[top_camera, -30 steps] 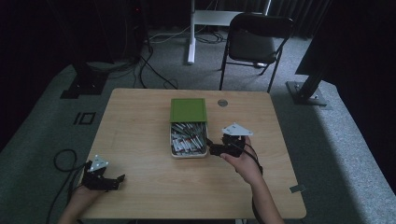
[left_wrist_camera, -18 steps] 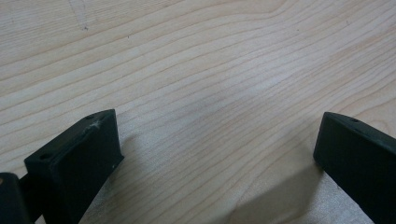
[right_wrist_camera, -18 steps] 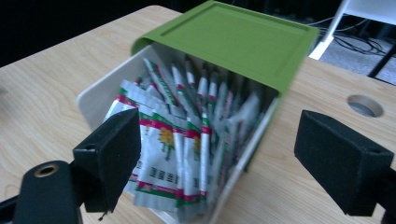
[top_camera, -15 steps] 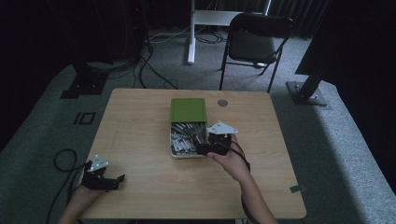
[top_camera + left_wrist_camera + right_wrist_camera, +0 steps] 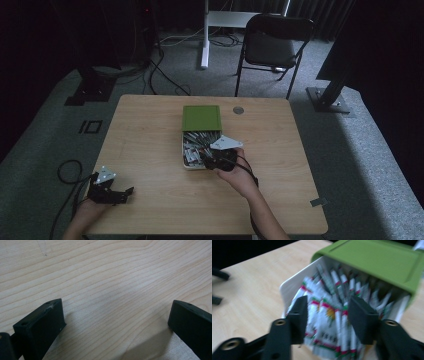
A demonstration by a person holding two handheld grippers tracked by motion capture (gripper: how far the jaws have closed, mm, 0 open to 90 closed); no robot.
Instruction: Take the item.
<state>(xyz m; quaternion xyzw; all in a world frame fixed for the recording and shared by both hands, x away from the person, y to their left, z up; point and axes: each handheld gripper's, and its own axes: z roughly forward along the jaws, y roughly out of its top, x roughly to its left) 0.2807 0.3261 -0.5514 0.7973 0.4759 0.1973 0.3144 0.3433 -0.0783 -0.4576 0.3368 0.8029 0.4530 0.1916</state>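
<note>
A black folding chair (image 5: 272,42) stands on grey carpet (image 5: 370,150) beyond the wooden table (image 5: 150,130).

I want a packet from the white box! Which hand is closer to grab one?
Probably the right. The right tool hangs open just above the packets in the white box. The left tool rests open on bare table near the front left corner, far from the box.

White box (image 5: 186,162) is seen near the middle of the surface (image 5: 150,130), long axis running away from the person. Green lid (image 5: 201,118) is slid back over the far half, so the near half is left open. Box is packed with slim sachets (image 5: 329,315), white with red and green bands, laid lengthwise; print is blurred in the right gripper view. Box lies flat, upright.
</note>
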